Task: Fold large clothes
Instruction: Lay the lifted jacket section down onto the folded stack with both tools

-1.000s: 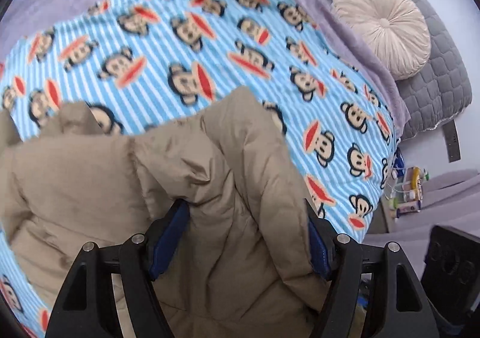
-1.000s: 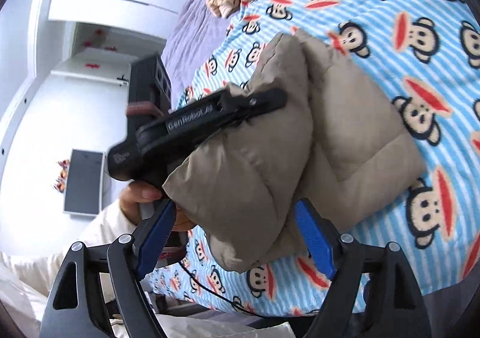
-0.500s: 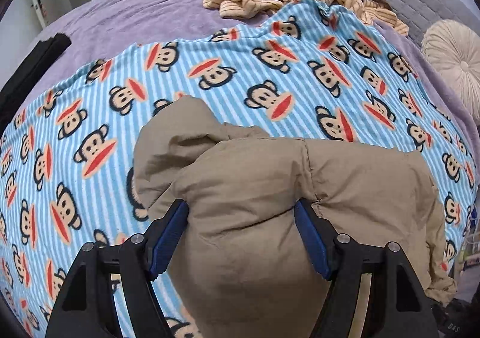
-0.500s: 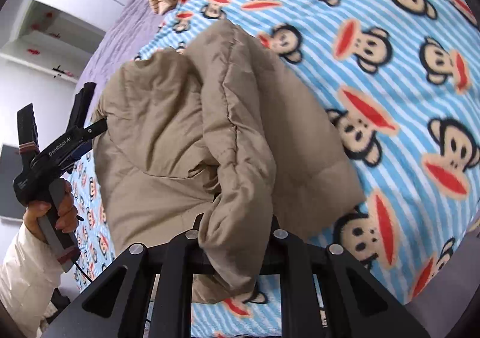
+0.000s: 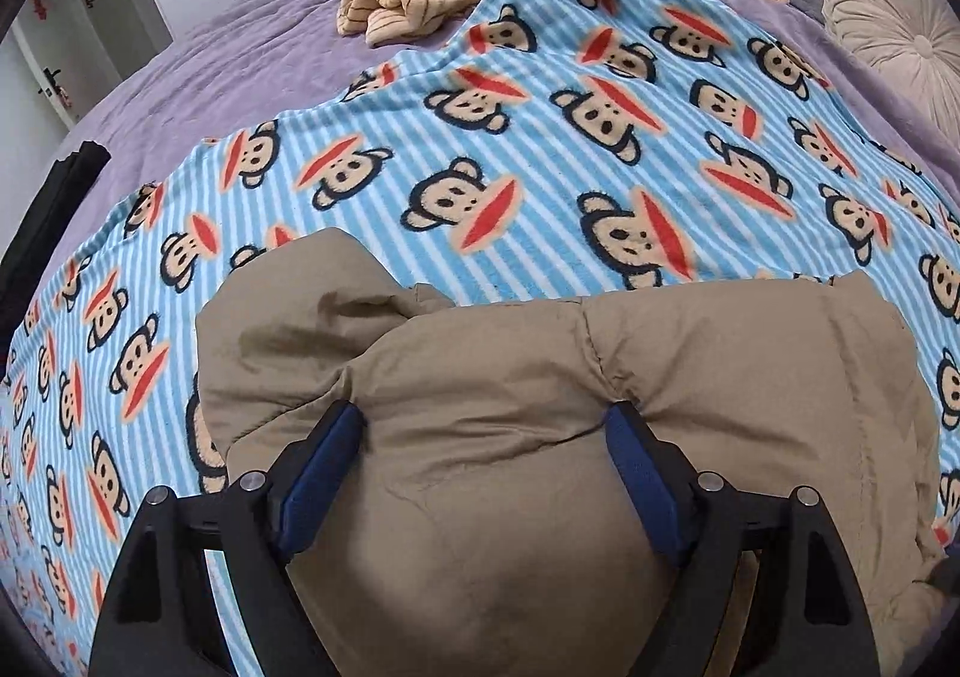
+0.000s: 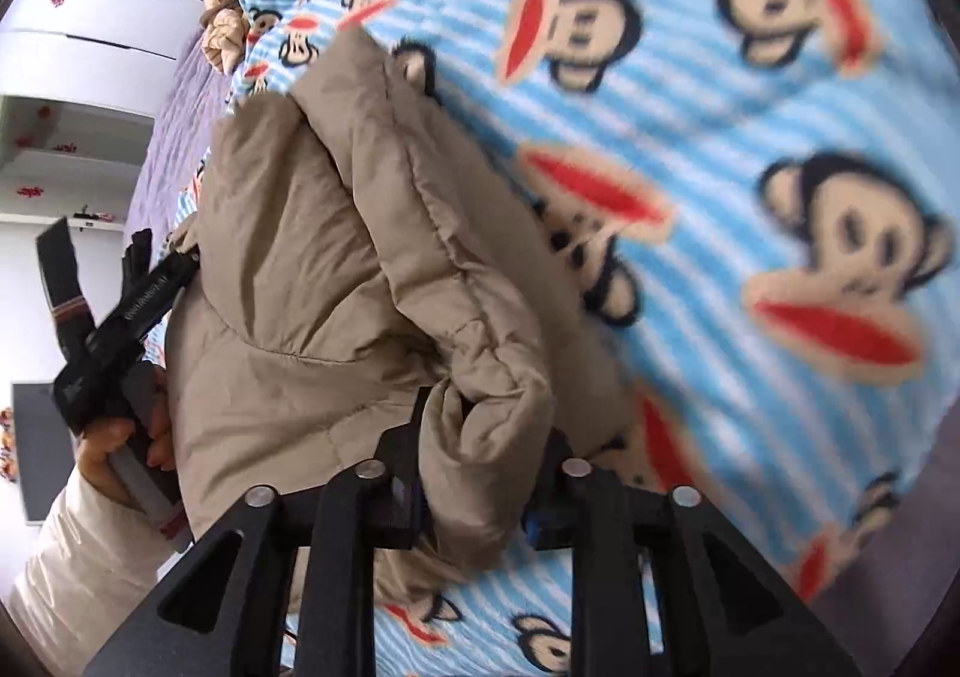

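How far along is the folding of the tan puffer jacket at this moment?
Partly done: the tan puffer jacket is doubled into a bulky bundle on the monkey-print blanket. In hand: the right hand-held gripper is clamped on a bunched edge; the left hand-held gripper is open, straddling the padding. Left: flattening and squaring the lumpy bundle.

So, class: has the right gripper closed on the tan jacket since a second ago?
Yes. The right gripper, then spread wide around the tan jacket, now pinches a fold above the monkey blanket.
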`<state>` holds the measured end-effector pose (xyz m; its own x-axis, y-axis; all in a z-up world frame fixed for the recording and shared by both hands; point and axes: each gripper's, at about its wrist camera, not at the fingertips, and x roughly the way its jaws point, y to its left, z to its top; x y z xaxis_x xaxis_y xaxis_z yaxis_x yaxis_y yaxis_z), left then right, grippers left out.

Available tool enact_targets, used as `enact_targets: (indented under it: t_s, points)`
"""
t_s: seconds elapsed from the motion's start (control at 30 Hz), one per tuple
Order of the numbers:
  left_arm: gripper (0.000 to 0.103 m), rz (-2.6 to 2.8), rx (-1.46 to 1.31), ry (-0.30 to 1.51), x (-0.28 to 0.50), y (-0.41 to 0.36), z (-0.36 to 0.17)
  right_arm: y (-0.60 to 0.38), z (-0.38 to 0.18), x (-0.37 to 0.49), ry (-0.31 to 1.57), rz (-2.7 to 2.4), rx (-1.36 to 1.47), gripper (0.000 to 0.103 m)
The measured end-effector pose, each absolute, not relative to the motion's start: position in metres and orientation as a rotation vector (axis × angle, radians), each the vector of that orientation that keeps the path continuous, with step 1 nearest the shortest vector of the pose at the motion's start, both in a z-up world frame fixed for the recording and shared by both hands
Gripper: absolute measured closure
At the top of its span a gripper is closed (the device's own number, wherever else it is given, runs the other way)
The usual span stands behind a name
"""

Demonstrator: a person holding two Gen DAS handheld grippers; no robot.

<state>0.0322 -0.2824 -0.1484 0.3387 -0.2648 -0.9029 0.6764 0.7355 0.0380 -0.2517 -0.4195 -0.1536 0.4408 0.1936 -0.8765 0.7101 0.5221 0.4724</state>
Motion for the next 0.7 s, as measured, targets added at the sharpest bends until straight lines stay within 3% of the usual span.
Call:
enact_targets:
  t_s: [0.23, 0.43, 0.7]
  points:
    - [0.017, -0.618, 0.487, 1.048, 0.03, -0.286, -0.151, -0.423, -0.087, -0.228, 0.977, -0.258, 0.788, 0.075]
    - [0.017, -0.597, 0.491, 1.068, 0.03, -0.277, -0.132, -0.398, -0.148, -0.181, 1.212, -0.151, 0.703, 0.076]
    - [0.017, -0.57, 0.33, 1.147, -0.012, -0.2, -0.093, -0.401, -0.182, -0.195, 1.305, -0.101, 0.777, 0.076]
